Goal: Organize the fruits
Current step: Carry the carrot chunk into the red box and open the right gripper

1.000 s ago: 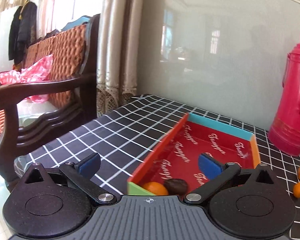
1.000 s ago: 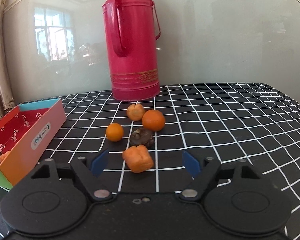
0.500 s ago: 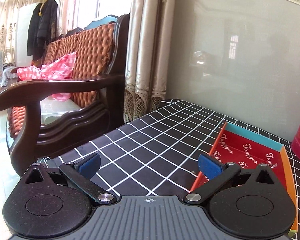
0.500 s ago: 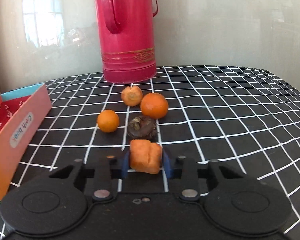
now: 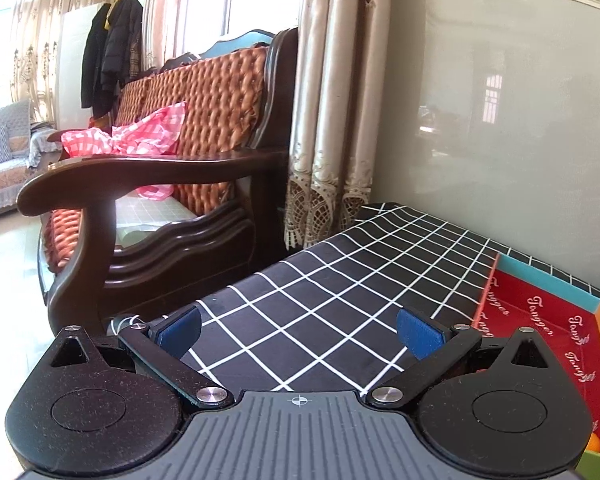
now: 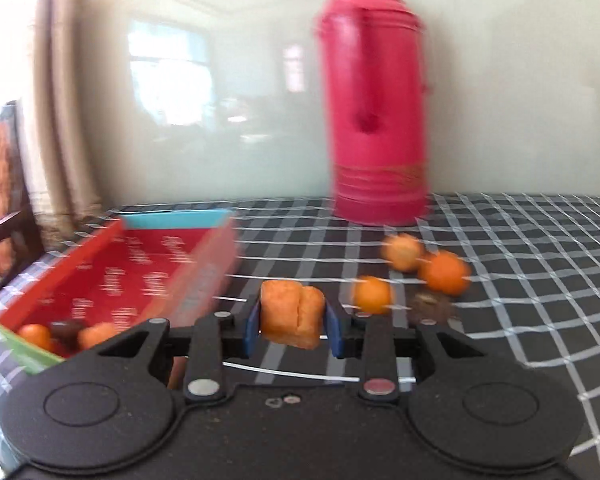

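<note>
— What do we hold?
— Our right claw (image 6: 293, 326) grips the lumpy orange fruit (image 6: 292, 318) above the bench (image 6: 540, 280), beside the red box (image 6: 140, 276).
— And our left claw (image 5: 299, 330)?
— Spread wide, gripping nothing.

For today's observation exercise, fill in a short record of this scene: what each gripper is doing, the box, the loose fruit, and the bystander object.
Right gripper: shut on the orange lobed fruit
Left gripper: open, holding nothing
Box: red inside, some fruit at its near end
Loose fruit: three orange pieces and one dark piece on the checked tablecloth
Bystander: red thermos
</note>
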Demonstrator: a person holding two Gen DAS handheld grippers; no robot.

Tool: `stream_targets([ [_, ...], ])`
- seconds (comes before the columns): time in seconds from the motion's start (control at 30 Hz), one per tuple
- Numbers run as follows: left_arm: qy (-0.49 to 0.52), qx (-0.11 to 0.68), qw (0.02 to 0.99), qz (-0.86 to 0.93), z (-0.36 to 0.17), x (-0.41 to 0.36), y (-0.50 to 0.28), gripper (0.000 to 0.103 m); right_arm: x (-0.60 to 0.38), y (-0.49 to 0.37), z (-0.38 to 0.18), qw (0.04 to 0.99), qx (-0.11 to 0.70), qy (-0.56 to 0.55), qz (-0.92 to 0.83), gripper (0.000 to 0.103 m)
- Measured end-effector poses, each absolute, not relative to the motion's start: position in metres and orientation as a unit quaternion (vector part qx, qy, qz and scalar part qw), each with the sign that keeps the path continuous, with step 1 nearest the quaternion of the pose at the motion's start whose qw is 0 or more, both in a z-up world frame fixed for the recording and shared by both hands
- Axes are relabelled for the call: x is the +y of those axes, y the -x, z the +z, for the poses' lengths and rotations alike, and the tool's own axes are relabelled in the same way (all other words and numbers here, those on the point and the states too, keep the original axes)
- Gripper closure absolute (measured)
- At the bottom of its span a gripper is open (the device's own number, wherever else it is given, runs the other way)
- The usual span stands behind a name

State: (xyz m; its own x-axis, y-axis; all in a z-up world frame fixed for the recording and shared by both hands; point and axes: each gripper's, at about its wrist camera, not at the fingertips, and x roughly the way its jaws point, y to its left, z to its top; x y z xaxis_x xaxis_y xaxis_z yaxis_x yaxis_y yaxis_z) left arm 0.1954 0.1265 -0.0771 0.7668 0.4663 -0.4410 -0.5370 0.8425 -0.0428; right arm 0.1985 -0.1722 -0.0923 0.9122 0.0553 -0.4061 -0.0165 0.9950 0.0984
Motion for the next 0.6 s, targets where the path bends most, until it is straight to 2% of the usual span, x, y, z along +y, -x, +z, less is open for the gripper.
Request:
stream_targets([
  [0.5,0.076,0.21,0.93,0.292,-0.08,0.149,-0.189,0.0,-0.094,-0.209,-0.093,0.973,0.202,0.021,0.113,0.077],
  [0.57,0.077,0.212,0.929,0.292,-0.08,0.15,-0.19,0.0,-0.093,-0.208,-0.093,0.975,0.196,0.026,0.106,0.072],
  [0.6,0.079,0.213,0.929,0.291,-0.08,0.15,-0.19,0.0,-0.094,-0.207,-0.092,0.975,0.193,0.022,0.11,0.064],
])
